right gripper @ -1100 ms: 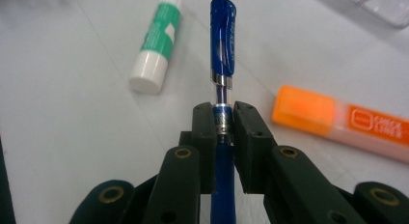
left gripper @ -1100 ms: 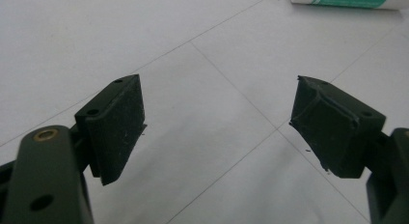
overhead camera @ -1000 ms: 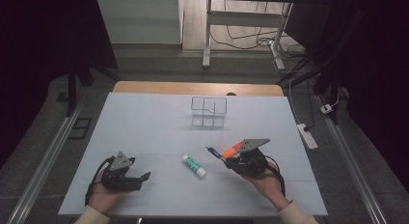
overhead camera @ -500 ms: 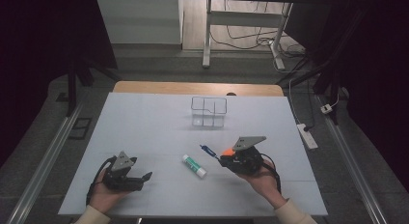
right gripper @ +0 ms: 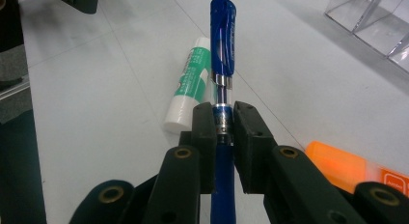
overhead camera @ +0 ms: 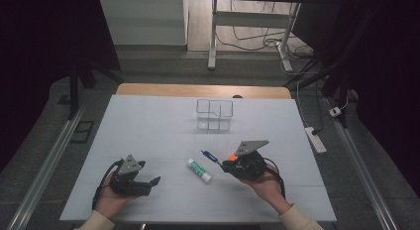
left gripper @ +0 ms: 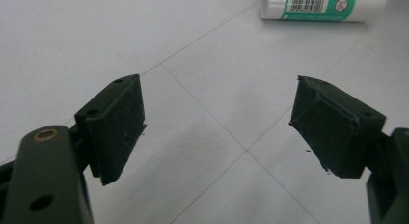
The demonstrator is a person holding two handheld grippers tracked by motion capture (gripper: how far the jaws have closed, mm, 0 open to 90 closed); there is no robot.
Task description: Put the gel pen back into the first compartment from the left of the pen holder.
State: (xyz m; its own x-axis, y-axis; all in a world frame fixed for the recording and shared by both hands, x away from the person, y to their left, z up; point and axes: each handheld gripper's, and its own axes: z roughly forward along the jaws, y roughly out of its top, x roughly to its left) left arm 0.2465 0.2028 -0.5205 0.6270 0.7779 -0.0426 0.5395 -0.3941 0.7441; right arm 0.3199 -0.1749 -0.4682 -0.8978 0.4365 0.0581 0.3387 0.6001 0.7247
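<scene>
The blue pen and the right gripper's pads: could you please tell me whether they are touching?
Touching. The right gripper view shows both pads of the right gripper pressed against the blue pen's barrel, no gap either side.

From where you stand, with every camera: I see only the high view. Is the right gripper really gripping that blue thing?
Observer: Yes. The right gripper is shut on a blue pen, pads pressing its barrel.
Operator: And the orange spot beside it?
Observer: An orange marker lying on the table, beside the jaws, not held.
Operator: Does the left gripper hold anything?
Observer: No. The left gripper is open, nothing between its pads; the glue stick lies beyond them.
</scene>
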